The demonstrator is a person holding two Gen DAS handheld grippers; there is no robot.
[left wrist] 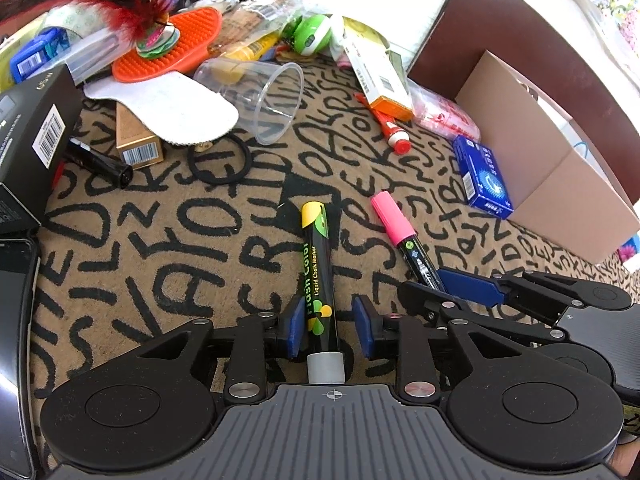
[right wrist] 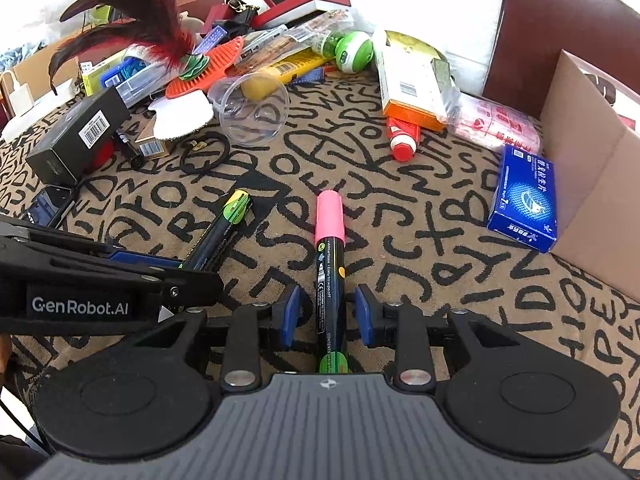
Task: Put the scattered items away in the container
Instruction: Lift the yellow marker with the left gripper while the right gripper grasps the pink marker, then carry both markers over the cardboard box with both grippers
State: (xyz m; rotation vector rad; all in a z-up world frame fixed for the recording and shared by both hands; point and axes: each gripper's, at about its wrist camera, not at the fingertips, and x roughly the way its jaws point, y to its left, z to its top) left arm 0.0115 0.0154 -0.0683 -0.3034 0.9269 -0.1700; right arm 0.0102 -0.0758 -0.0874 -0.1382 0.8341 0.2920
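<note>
both tools sit open, left tool point(left wrist: 326, 332) straddling the yellow marker point(left wrist: 318, 276), right tool point(right wrist: 326, 314) around the pink marker point(right wrist: 331, 272) on the desk, box point(right wrist: 592, 168) probably near enough, but round barrels could roll out mid-squeeze

Tan mat point(left wrist: 168, 216) w/ black letters carries: yellow marker point(left wrist: 318, 280), pink marker point(right wrist: 331, 264), hair tie point(left wrist: 219, 160), clear cup point(left wrist: 256, 96), blue box point(right wrist: 526, 198), cardboard box point(left wrist: 560, 168).

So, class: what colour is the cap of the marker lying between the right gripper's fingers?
Pink. The marker has a black barrel, and its cap shows best in the right wrist view.
</note>
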